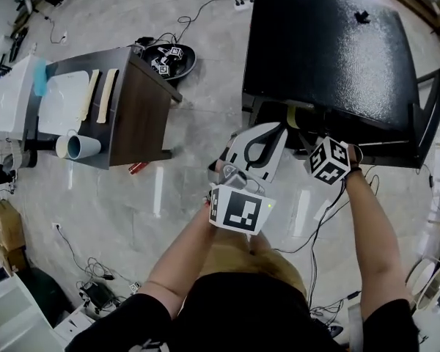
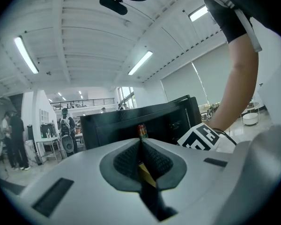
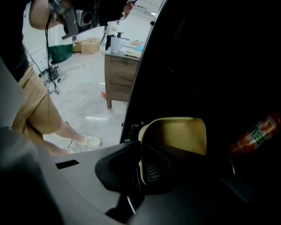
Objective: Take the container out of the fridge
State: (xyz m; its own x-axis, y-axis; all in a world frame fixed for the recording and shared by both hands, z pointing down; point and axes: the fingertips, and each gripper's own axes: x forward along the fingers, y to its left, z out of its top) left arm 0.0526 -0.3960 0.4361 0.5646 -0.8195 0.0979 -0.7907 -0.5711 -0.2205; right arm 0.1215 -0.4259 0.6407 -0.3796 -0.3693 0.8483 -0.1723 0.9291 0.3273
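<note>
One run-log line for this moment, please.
phase: grasp, container not yet out | right gripper: fingers shut on pale yellow plastic container inside black fridge | left gripper: fingers together, empty

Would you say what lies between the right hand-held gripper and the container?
Nothing: the right gripper view shows that hand-held gripper shut on the container.

This looks like a large open lab hall: long strip lights run along a high white ceiling, and an upper gallery with a railing is behind. Loose cables lie over the polished stone floor around a small black fridge.
</note>
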